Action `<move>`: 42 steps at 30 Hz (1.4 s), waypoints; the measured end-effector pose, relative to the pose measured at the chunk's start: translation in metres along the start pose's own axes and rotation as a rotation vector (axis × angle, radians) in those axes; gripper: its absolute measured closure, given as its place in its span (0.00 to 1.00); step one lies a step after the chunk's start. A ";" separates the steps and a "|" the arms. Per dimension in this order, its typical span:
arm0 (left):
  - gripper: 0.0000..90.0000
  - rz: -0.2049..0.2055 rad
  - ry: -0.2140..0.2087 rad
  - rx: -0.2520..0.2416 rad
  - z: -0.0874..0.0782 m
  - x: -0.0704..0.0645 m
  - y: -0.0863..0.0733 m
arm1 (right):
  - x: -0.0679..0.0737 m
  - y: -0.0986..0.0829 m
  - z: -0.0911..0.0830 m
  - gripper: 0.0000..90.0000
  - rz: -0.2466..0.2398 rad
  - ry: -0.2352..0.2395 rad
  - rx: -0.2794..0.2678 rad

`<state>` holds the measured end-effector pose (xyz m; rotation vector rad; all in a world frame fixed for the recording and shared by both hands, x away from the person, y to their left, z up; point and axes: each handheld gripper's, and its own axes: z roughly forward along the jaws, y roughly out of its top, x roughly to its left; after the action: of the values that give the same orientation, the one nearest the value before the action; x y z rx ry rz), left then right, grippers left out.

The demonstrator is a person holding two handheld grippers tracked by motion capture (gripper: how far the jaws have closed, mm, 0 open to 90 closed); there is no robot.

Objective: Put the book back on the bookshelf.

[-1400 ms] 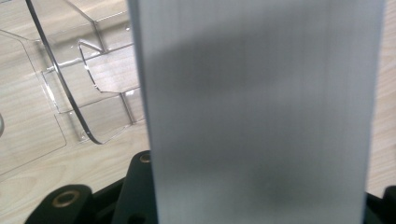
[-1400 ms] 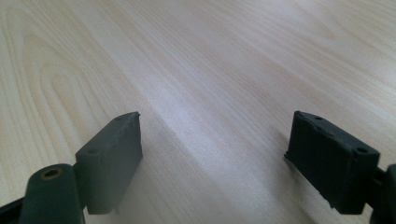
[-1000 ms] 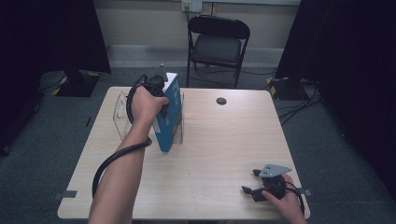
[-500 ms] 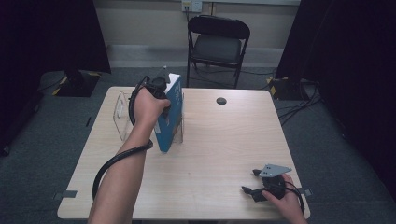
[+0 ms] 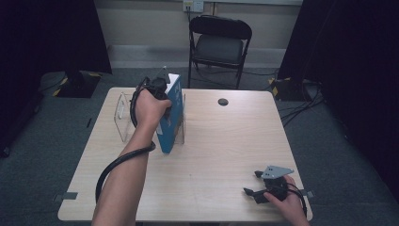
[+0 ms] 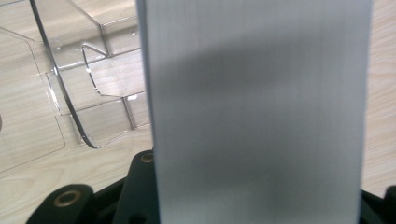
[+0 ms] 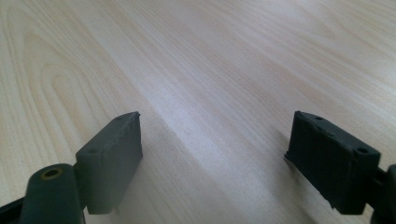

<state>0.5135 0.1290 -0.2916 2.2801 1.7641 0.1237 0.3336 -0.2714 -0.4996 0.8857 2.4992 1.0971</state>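
"Where was the blue book (image 5: 170, 117)?"

"It stood up tall in the clear plastic rack (image 5: 123, 117) on the table (image 5: 226, 146). The left gripper (image 5: 157, 87) was squeezing its top edge, maybe to keep it from tipping."

"And the right gripper (image 5: 268, 186)?"

"It rested low on the table, well apart, jaws wide and holding nothing. It looked like it was waiting."

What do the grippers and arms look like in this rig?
Both grippers are black. The right gripper carries a grey three-cornered plate on top and has two blocky, matte black jaws with small screw holes and a brass-ringed pivot. The left gripper trails a thick black cable looping under the forearm. Both forearms are bare, with no sleeves or gloves in view.
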 end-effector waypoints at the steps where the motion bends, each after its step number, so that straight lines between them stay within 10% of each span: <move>1: 0.69 -0.003 -0.009 0.000 0.000 0.001 0.000 | 0.000 0.000 0.000 0.19 0.000 0.000 0.000; 19: 0.69 -0.046 -0.010 -0.033 -0.002 0.002 0.009 | 0.000 0.000 0.000 0.18 -0.001 0.004 -0.001; 42: 0.67 0.013 0.017 -0.075 0.002 -0.008 -0.001 | 0.000 0.000 0.001 0.18 -0.003 0.004 -0.001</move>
<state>0.5110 0.1216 -0.2929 2.2443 1.7228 0.2092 0.3343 -0.2711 -0.4998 0.8799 2.5020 1.1002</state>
